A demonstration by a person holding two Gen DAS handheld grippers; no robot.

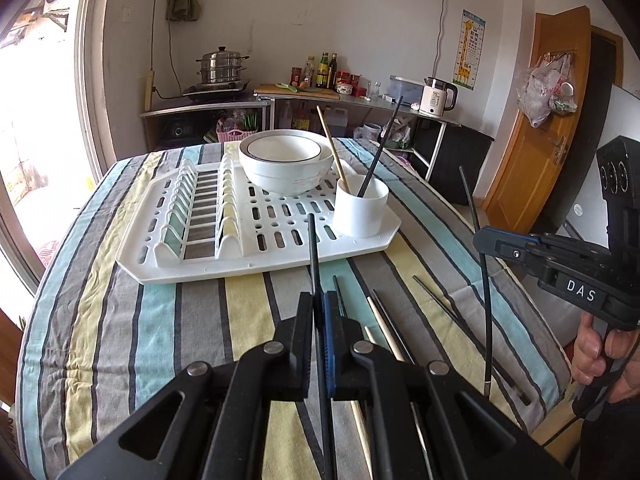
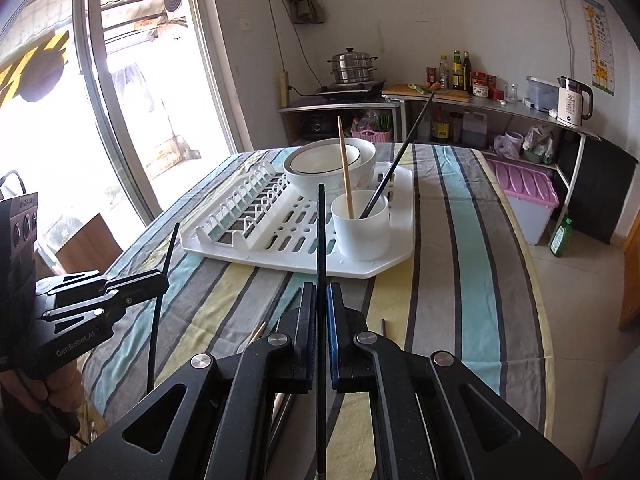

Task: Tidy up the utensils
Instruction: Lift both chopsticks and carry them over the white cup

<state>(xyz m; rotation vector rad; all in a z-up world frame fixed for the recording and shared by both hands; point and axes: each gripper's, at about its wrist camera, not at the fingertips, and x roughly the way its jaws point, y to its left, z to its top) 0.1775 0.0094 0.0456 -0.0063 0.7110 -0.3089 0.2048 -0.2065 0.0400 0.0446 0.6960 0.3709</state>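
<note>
My left gripper is shut on a black chopstick that stands up from its pads, above the striped cloth. My right gripper is likewise shut on a black chopstick. Each shows in the other's view: the right gripper with its chopstick, the left gripper with its own chopstick. Ahead, a white cup on the drying rack holds one wooden and one black chopstick. Several loose chopsticks lie on the cloth below the grippers.
White bowls sit stacked in the rack behind the cup. The table's right edge drops to a floor with a pink-lidded box and a green bottle. A counter with a steamer pot and kettle lines the far wall.
</note>
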